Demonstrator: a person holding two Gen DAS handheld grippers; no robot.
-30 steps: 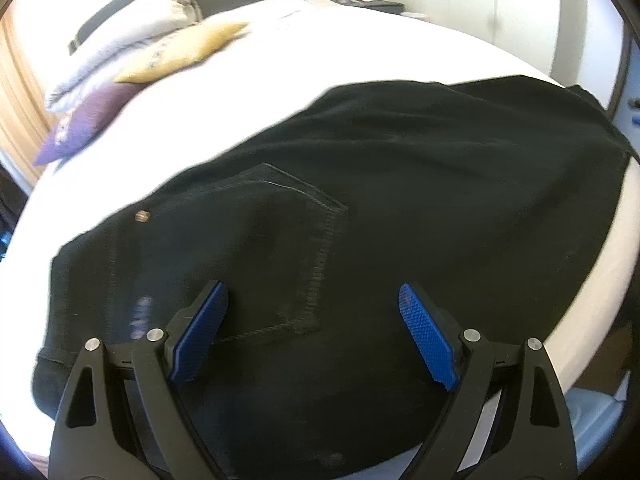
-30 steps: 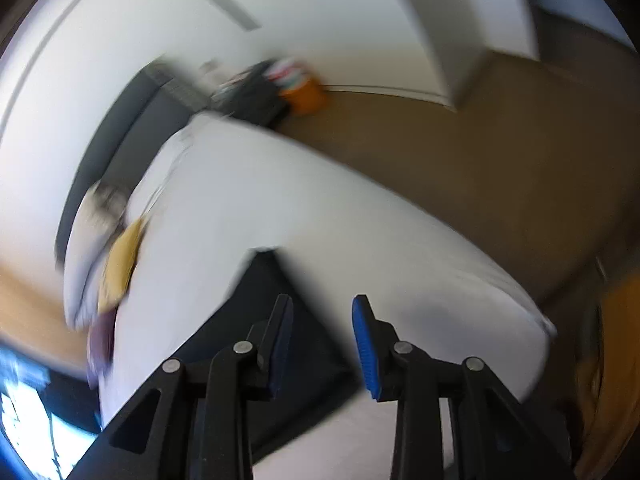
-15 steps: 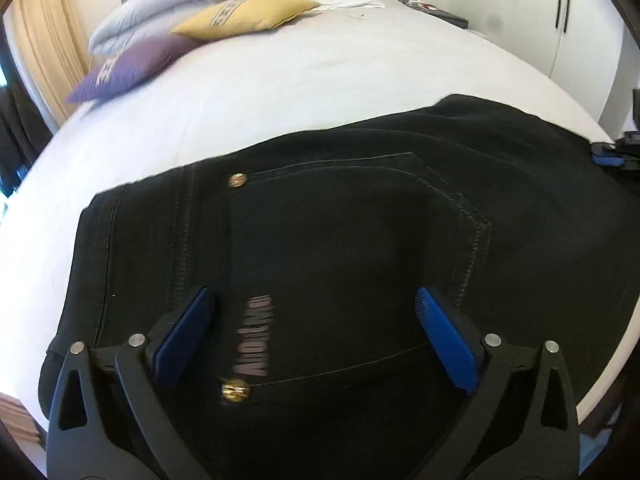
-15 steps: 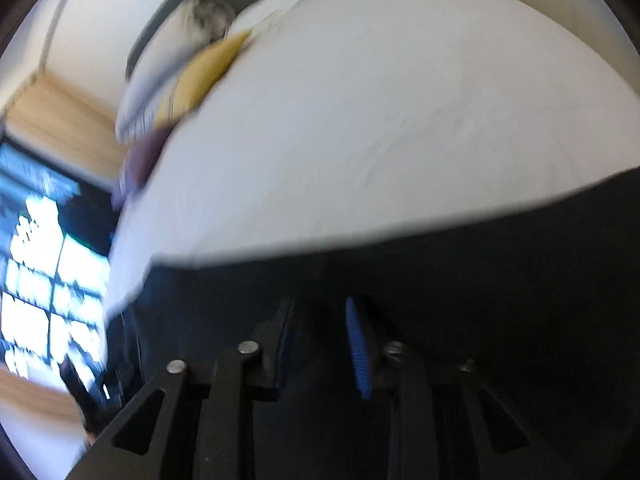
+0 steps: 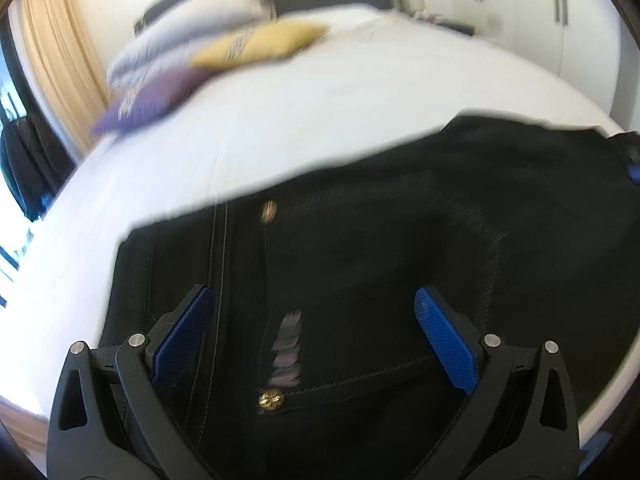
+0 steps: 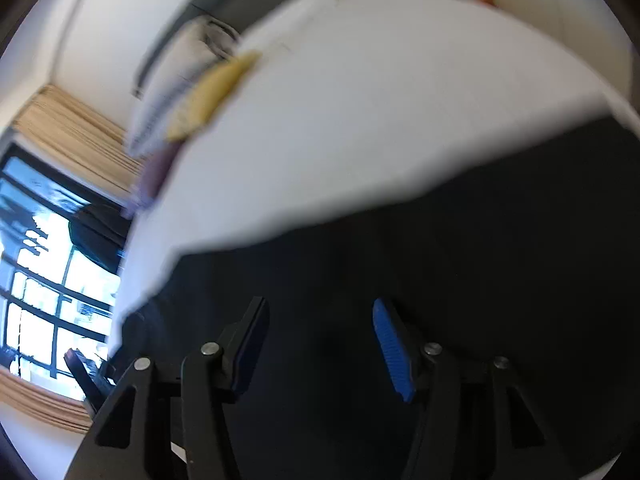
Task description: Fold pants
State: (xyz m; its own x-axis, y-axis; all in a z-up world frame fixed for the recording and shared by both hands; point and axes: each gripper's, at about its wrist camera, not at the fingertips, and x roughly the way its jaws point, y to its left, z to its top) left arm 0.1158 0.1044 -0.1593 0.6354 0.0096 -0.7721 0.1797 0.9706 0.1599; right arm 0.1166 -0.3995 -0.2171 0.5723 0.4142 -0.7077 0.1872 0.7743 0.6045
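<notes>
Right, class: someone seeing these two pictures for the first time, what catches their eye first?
The black jeans spread over the near part of the white bed, brass rivets glinting. Next, the blue-padded left gripper hanging wide open above them, and the right gripper, jaws opening, nothing between. Far back, yellow cushion and purple cushion by the headboard.

No text can be read in either view. The pants (image 5: 360, 280) carry a pale printed mark (image 5: 288, 352) just above the lower of two brass rivets (image 5: 271, 401), but motion blur smears it into streaks and no letter can be made out. The yellow cushion (image 5: 260, 44), far beyond the pants on the bed, bears a grey print that is likewise too blurred to read, and so does the purple cushion (image 5: 148, 100) beside it. In the right wrist view nothing lettered shows at all.
</notes>
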